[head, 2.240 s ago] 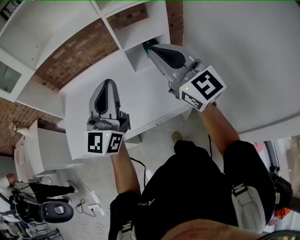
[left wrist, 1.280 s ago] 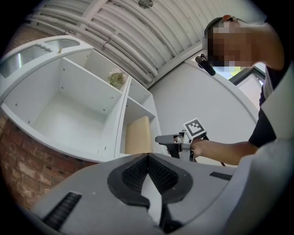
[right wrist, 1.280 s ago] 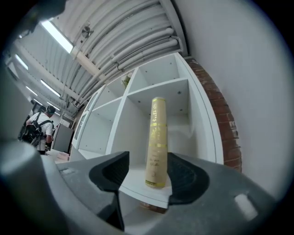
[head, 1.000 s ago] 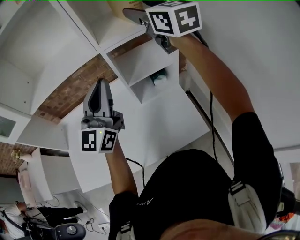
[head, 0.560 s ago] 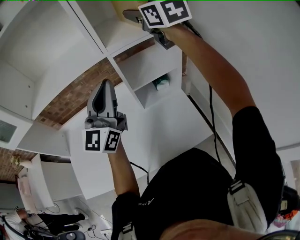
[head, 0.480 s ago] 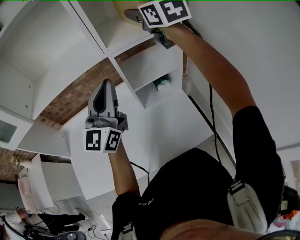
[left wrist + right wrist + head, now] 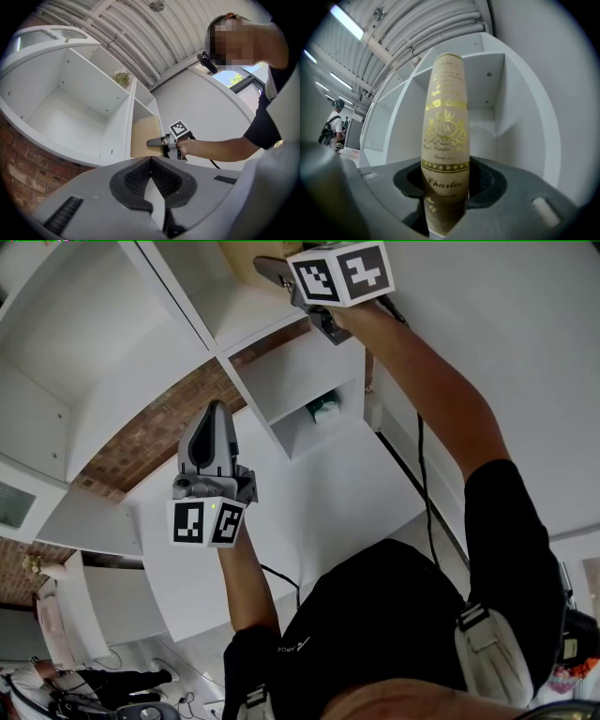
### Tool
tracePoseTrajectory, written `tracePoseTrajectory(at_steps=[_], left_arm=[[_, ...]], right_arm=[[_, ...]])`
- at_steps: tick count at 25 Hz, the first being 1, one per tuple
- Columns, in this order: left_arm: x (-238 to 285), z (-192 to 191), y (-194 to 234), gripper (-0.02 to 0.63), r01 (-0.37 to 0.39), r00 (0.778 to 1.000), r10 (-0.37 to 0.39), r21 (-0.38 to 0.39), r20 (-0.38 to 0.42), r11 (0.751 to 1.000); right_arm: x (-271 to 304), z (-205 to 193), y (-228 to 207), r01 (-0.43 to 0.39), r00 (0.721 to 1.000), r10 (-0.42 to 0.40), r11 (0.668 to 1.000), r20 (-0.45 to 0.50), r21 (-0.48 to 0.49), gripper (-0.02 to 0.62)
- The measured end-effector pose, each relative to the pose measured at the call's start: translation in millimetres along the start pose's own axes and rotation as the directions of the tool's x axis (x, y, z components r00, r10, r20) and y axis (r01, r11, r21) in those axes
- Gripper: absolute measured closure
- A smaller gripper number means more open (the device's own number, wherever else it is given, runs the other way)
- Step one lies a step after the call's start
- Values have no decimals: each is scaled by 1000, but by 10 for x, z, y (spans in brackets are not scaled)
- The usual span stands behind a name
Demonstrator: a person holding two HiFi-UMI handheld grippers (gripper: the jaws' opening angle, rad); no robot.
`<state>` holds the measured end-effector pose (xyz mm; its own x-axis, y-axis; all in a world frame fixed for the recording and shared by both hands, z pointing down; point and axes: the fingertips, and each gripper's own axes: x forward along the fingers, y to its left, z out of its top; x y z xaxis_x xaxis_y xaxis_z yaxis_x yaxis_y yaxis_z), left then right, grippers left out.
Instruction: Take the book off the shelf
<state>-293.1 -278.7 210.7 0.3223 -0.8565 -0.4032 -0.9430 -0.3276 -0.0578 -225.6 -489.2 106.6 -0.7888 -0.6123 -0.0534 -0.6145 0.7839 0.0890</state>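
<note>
Right gripper (image 7: 445, 201) jaws were closing round the spine of the tan gilt book (image 7: 444, 131), which stood upright in the shelf (image 7: 246, 306) cubby, head view top centre, for pulling out. Left gripper (image 7: 214, 418), clenched and empty, hung mid-left, clear.

Shelf (image 7: 281, 381): white unit of open, box-like compartments with a brick wall (image 7: 150, 427) behind it. The panels are plain, with small holes in the side walls.

Book (image 7: 445, 131): tan with gold print on the spine. It stands upright on the floor of one compartment, spine facing outward, clear of the walls to either side of it.

Plant (image 7: 123, 78): small and green, sitting on the floor of another compartment near the book's. Whether the two compartments adjoin cannot be determined.
</note>
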Motion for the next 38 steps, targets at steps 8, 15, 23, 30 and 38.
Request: tracePoseTrajectory(at_steps=[8, 15, 23, 30, 38], left_arm=[[-52, 90, -171, 607, 7, 1000, -8, 13, 10, 1000], [-124, 150, -363, 607, 10, 1000, -10, 32, 21, 999], [-265, 105, -554, 607, -25, 999, 24, 46, 31, 999], [-335, -12, -567, 607, -63, 998, 63, 37, 16, 997], [-347, 67, -651, 607, -59, 998, 58, 52, 23, 997]], right_arm=[[-883, 300, 163, -23, 985, 28, 999, 170, -30, 397], [-1623, 65, 381, -39, 964, 54, 997, 261, -63, 397], [-2105, -710, 747, -85, 962, 90, 996, 258, -32, 397], [-2251, -1151, 921, -106, 961, 100, 994, 259, 9, 397], [-2294, -1306, 1052, -130, 965, 126, 992, 229, 0, 399]])
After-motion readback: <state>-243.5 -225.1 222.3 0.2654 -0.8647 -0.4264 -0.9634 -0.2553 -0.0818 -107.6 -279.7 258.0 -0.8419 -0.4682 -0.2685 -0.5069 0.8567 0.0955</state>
